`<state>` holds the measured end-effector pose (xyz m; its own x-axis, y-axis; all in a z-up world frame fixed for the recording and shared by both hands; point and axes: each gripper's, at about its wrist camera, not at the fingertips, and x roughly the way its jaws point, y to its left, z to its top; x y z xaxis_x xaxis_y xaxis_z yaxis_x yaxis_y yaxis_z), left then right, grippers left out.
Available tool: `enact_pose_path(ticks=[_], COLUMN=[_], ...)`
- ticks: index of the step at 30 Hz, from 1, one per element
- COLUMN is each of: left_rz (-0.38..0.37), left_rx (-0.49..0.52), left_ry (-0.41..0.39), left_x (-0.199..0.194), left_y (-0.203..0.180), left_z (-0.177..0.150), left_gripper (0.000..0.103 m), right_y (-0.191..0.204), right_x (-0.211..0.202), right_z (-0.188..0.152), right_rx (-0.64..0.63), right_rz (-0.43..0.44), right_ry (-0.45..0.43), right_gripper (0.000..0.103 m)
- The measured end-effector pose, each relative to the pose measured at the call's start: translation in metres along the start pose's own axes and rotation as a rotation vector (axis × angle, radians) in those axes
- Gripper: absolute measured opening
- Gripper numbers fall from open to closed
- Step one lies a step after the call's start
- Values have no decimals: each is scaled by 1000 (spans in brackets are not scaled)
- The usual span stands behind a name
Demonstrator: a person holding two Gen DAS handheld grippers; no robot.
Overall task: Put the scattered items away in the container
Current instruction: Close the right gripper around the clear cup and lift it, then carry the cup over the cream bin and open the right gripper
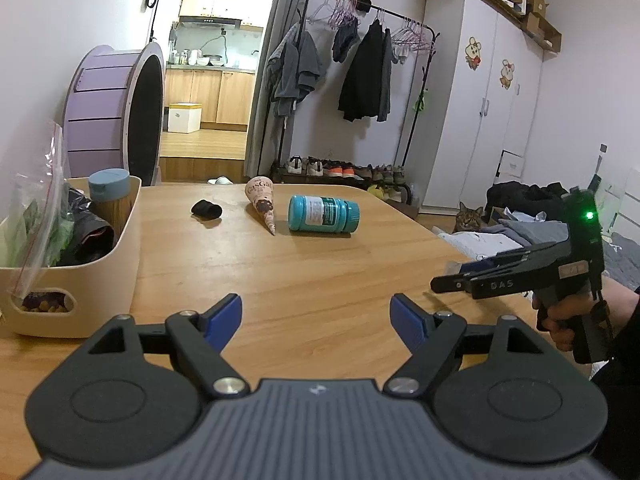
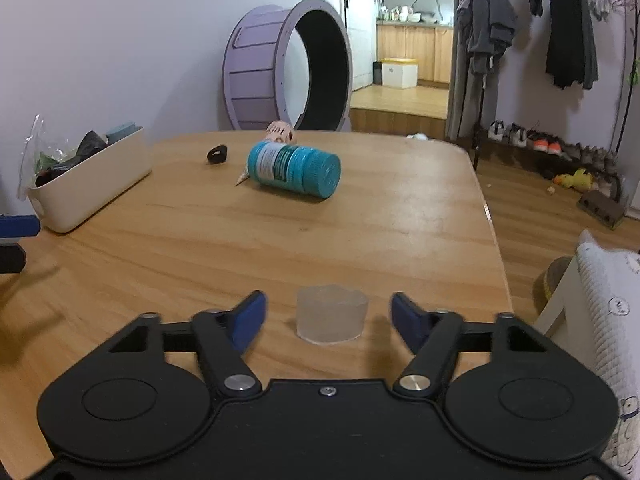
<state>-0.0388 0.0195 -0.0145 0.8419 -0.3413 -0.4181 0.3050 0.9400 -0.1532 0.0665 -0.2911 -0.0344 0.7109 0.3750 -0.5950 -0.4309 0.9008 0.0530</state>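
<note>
Right hand-held gripper [image 2: 328,316]: we held it wide open and low over the near edge of the bench [image 2: 360,220], its blue fingers either side of the small frosted cup [image 2: 331,314] and not touching it, so that closing would take the cup squarely.
Left hand-held gripper [image 1: 316,316]: we kept it open and empty over bare wood, just beside the container, out of the other's way.
Container [image 1: 80,292]: it stood at the left of the bench, already holding a bag and a tumbler, handy for a short carry.
Loose things: the teal jar [image 1: 323,214] lay on its side at the far middle, the cone [image 1: 262,204] just left of it, the small black thing [image 1: 206,210] further left.
</note>
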Motion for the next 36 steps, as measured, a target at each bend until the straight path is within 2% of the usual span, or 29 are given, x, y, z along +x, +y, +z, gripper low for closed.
enact_pose_path(ticks=[1,3,7,14,22,27,36], left_rz=[0,1,3,17,94,133,137], left_rx=[0,0,-7,-28,-73,-110,-125], left_ry=[-1,-7,-17,-56,-109,-128,-153], left_x=[-1,-2,-6,-18,-38,-50,-60], left_y=[0,0,3,11,31,49,57], left_z=[0,0,2,5,8,9,12], left_gripper=[80,80,80,80,80,80,80], right_y=[0,-1,-3,19,90,139,194], right_x=[2,2,-3,-15,-9,8,66], right_z=[-1,-1,1,31,100,127,157], right_rx=[4,8,48,34,-91,-162,-200], right_rz=[-1,-5,37,108,278,385,476], right_ry=[12,11,-4,-74,-149,-153,-95], right_gripper=[44,33,24,23,23,23,23])
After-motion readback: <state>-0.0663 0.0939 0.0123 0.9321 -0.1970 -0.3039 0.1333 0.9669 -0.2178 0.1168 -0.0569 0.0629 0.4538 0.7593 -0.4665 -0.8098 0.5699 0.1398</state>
